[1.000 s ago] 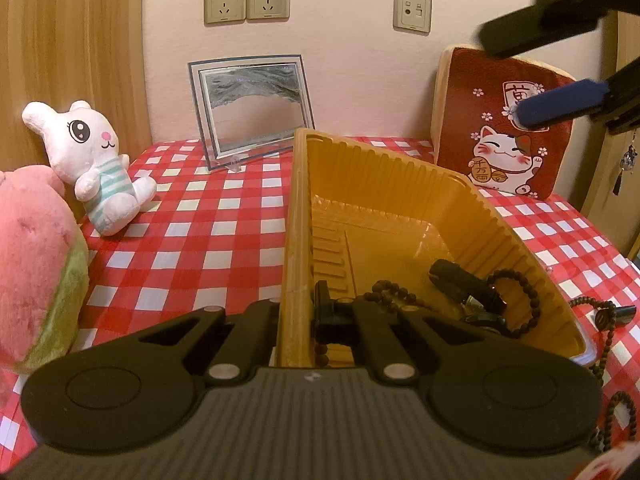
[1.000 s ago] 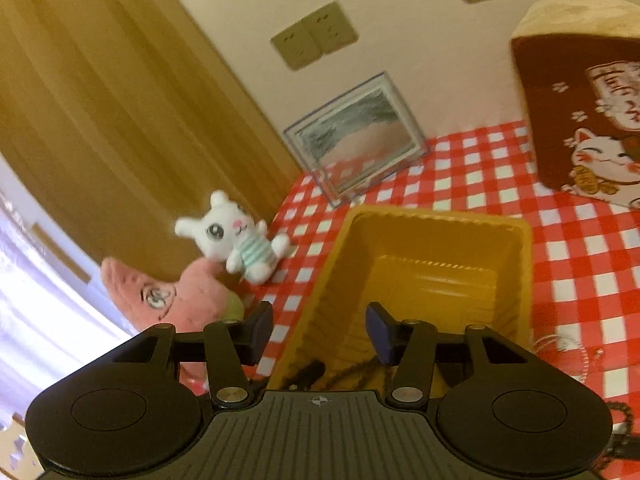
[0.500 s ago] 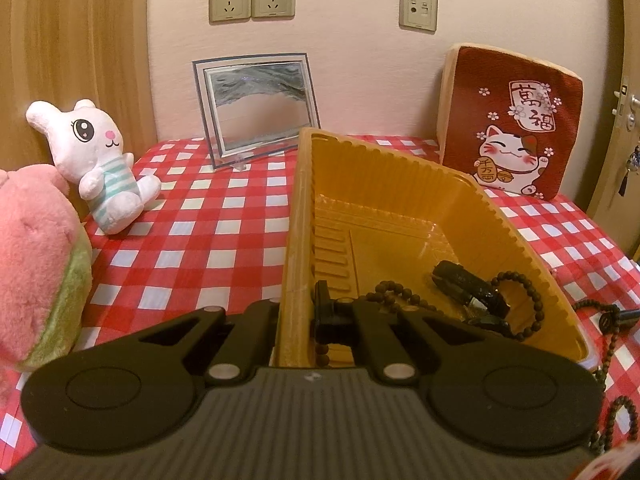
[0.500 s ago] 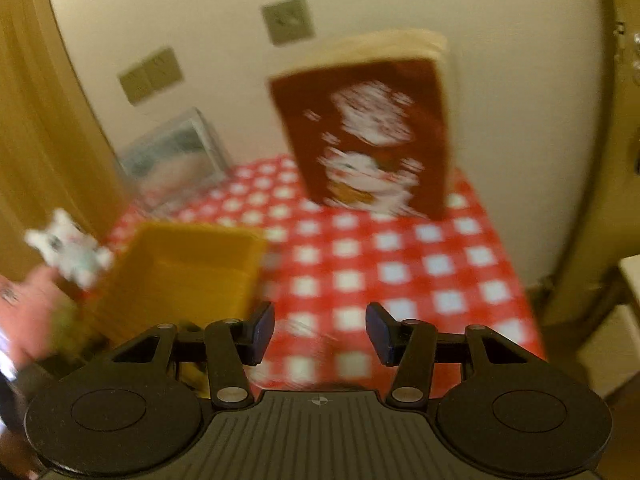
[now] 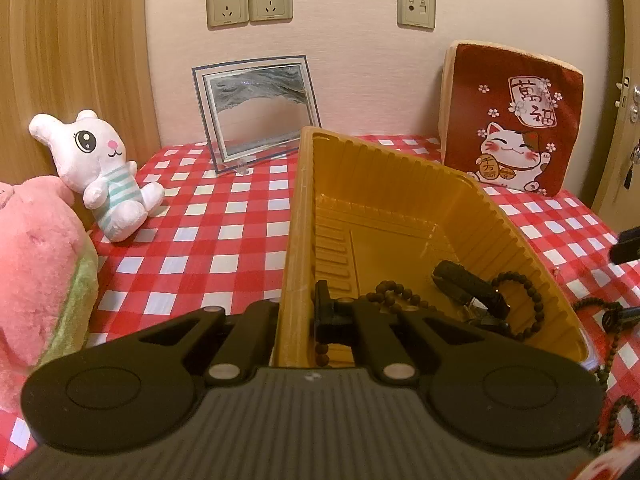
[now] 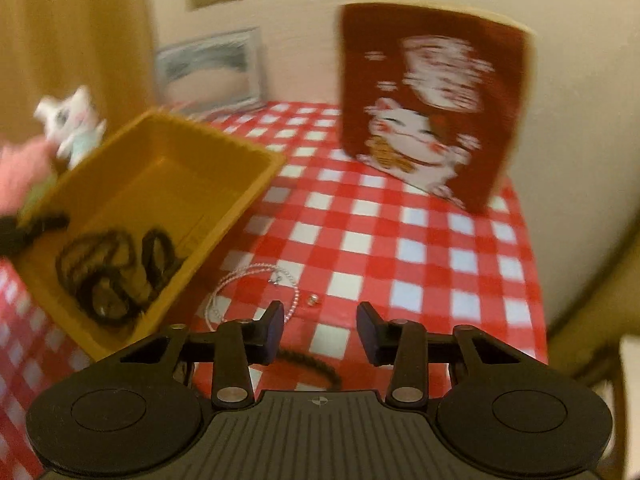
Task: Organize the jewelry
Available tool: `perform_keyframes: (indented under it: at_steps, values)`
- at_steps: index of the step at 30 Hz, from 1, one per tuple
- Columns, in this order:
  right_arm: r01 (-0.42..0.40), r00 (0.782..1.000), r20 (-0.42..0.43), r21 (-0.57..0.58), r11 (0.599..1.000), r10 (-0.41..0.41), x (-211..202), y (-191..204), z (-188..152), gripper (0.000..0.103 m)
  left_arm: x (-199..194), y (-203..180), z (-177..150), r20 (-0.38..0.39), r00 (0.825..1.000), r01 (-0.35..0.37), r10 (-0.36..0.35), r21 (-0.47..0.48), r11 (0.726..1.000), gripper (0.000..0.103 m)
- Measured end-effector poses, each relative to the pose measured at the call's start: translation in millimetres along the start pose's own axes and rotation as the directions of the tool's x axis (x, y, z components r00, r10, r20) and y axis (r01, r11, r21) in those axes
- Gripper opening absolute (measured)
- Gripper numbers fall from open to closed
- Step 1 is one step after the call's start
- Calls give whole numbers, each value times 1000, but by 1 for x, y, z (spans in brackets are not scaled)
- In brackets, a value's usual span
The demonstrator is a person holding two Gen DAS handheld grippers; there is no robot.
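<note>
Jewelry: dark bead strands (image 5: 516,300) and a black clasp-like piece (image 5: 468,286) heaped at the near end of the yellow tray (image 5: 500,216); pink-white bracelet (image 6: 248,284) and a small silver piece (image 6: 313,300) out on the cloth just beside the tray's corner; another dark bead string (image 5: 608,340) trailing on the cloth by the tray's right wall.

Red-and-white checked tablecloth (image 5: 224,216) over the table, cream wall behind with outlet plates (image 5: 249,3), wood panelling at left, door edge with a handle at far right.

Right wrist view smeared by motion, tray contents there only dark loops. Dark curved strand (image 6: 308,360) half hidden under the right gripper's body. Near tray wall and part of the beads covered by the left gripper's body.

Left gripper (image 5: 294,316) clamped on the tray's left wall, one finger outside, one inside. Right gripper (image 6: 320,328) above the cloth near the bracelet, jaws closing, part-open, nothing between them.

White plush bunny (image 5: 102,172) and pink plush (image 5: 36,264) at left, framed sand picture (image 5: 256,112) against the wall, red lucky-cat cushion (image 5: 512,120) upright at right rear, well apart from the tray.
</note>
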State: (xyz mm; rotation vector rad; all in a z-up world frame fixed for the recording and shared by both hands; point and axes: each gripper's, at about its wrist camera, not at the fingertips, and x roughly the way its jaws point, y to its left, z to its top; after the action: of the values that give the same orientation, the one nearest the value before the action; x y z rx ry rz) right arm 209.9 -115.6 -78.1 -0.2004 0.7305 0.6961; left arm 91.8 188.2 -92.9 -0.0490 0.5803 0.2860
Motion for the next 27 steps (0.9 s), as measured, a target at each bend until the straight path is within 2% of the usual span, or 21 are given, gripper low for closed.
perform_keyframes:
  at_steps: [2, 5, 7, 9, 17, 21, 27]
  values:
    - [-8, 1000, -10, -102, 995, 7, 13, 3, 0, 42, 0, 0, 0, -1, 1000, -2, 2, -4, 1000, 3]
    - [-12, 999, -37, -272, 962, 2, 32, 7, -3, 39, -1, -1, -1, -1, 1000, -5, 5, -7, 1000, 3]
    - [-25, 998, -57, -328, 944, 7, 43, 7, -6, 29, -2, -1, -1, 0, 1000, -9, 9, -11, 1000, 3]
    - [-43, 997, -71, -314, 948, 22, 52, 1, -6, 25, -3, -2, -2, 1, 1000, -12, 12, -13, 1000, 3]
    - [-88, 995, -77, -295, 951, 68, 73, -2, -4, 24, -3, -3, -1, -3, 1000, -20, 20, -14, 1000, 3]
    - [-96, 994, -76, -265, 960, 78, 79, -3, -2, 16, -4, -3, -1, -4, 1000, -22, 22, -12, 1000, 3]
    - [-98, 994, -72, -216, 972, 85, 84, -8, 1, 13, -5, -2, 0, -5, 1000, -25, 25, -10, 1000, 3]
